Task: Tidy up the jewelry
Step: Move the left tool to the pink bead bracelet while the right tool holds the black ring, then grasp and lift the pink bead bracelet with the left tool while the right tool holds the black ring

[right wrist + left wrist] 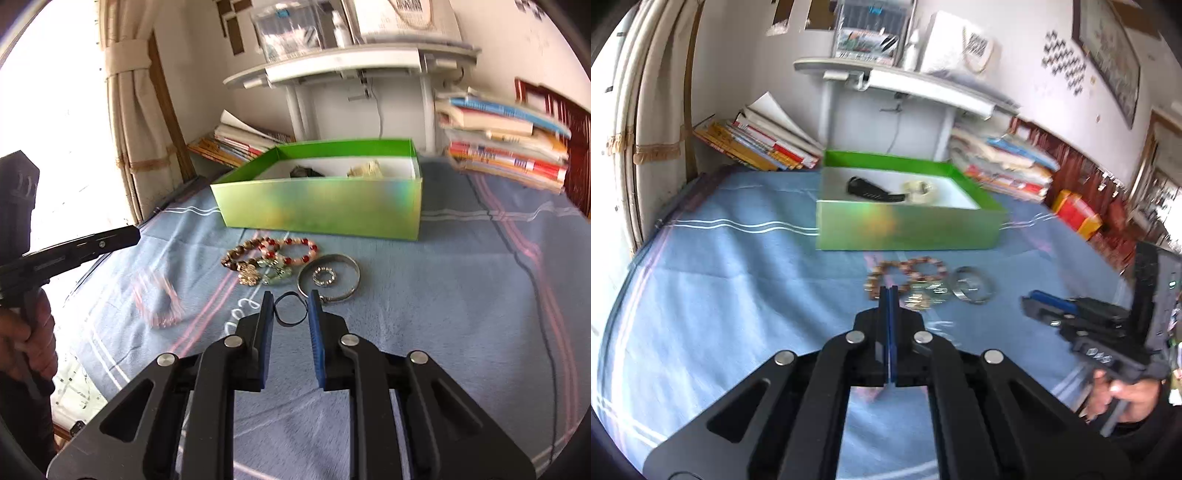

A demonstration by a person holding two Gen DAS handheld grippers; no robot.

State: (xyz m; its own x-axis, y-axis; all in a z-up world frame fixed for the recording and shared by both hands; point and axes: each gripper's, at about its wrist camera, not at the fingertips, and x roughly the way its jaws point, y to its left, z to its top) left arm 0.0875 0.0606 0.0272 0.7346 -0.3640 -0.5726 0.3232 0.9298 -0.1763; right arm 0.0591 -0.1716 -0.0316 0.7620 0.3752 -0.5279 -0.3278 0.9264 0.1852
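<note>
A green box [908, 229] [321, 206] stands on the blue cloth, with a black item [871, 190] and a pale bracelet [921, 190] inside. In front lie beaded bracelets [273, 253] [908, 271], a silver bangle [330, 277] [973, 284] around a small sparkly ring [324, 276], a pink bracelet [159, 299] and a thin black band [290, 309]. My right gripper [290, 304] is open, its fingers either side of the black band. My left gripper [888, 291] is shut and empty, just short of the beads.
Stacks of books [764, 140] [506, 147] flank a white desk [905, 81] behind the box. A curtain [136, 110] hangs at the left. A red and yellow box [1075, 212] sits at the right. The left gripper shows at the left edge [74, 251].
</note>
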